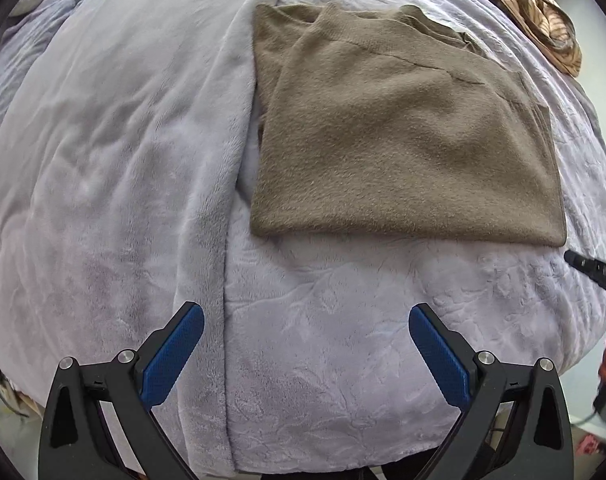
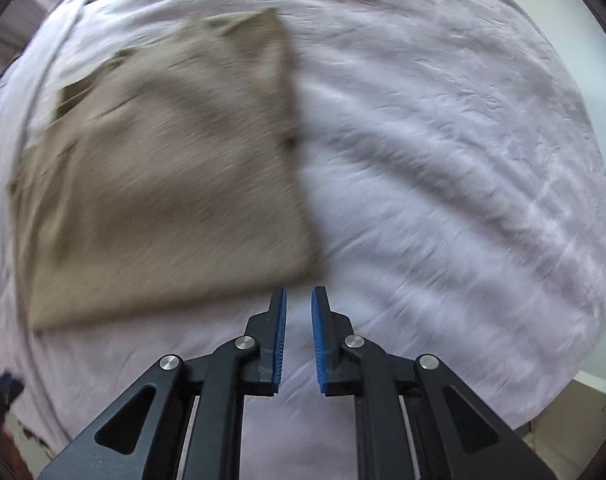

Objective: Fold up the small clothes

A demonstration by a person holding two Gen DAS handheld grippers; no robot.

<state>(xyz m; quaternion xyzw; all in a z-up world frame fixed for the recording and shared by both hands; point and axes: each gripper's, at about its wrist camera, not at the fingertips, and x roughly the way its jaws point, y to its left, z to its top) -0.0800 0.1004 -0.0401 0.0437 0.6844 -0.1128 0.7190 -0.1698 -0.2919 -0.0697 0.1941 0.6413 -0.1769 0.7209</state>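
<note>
Sweater (image 1: 403,132), tan and fuzzy, folded into a flat rectangle on the pale lilac bed cover (image 1: 323,340), lying ahead of the left claw (image 1: 306,326) and a little to its right, well apart from the blue pads (image 1: 171,356). Left claw spread wide, holding nothing. Plush blanket (image 1: 123,140) bunched ahead to the left, its edge just beside the sweater. Striped fabric (image 1: 543,20) far ahead on the right.

From the right wrist, blurred by motion: sweater (image 2: 163,168) ahead and left of the right claw (image 2: 299,300), near corner just beyond the tips. Right claw nearly closed, narrow gap showing, nothing gripped. Bed cover (image 2: 443,160) ahead and right.
</note>
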